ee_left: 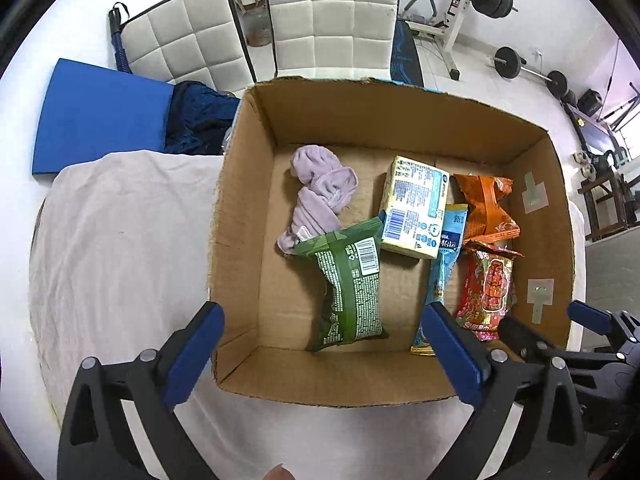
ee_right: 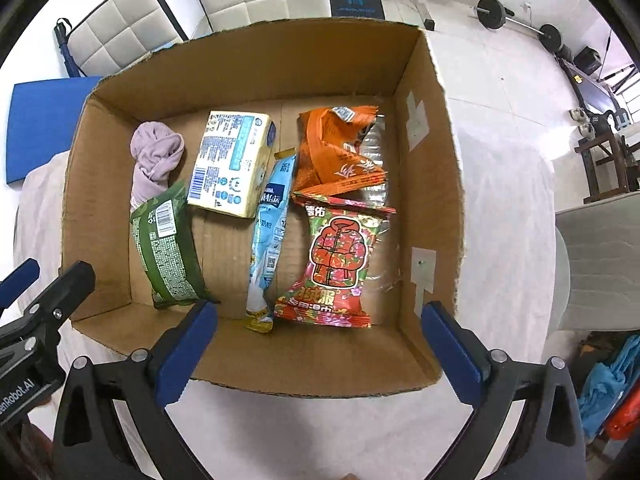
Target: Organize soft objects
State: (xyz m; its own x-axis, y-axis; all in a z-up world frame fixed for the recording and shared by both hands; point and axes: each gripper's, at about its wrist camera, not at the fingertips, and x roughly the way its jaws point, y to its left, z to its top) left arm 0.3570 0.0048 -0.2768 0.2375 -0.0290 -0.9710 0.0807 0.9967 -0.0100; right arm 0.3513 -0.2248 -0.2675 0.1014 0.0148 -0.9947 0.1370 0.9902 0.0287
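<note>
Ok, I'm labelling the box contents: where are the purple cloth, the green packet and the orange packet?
purple cloth (ee_left: 320,192), left wrist view, on its bunched middle folds.
green packet (ee_left: 350,284), left wrist view, on its printed back panel.
orange packet (ee_right: 332,148), right wrist view, on its crumpled centre.

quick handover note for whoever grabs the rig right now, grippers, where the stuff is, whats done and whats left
Left gripper: open, empty, hovering over the near wall of the cardboard box.
Right gripper: open, empty, also at the box's near edge.
In the box: lilac cloth at back left, green packet lying partly over it, yellow carton, slim blue sachet, orange packet, red packet along the right.
Done: six items sit inside the box.
Left: no other loose items show on the white sheet; perhaps only tidying remains.
</note>
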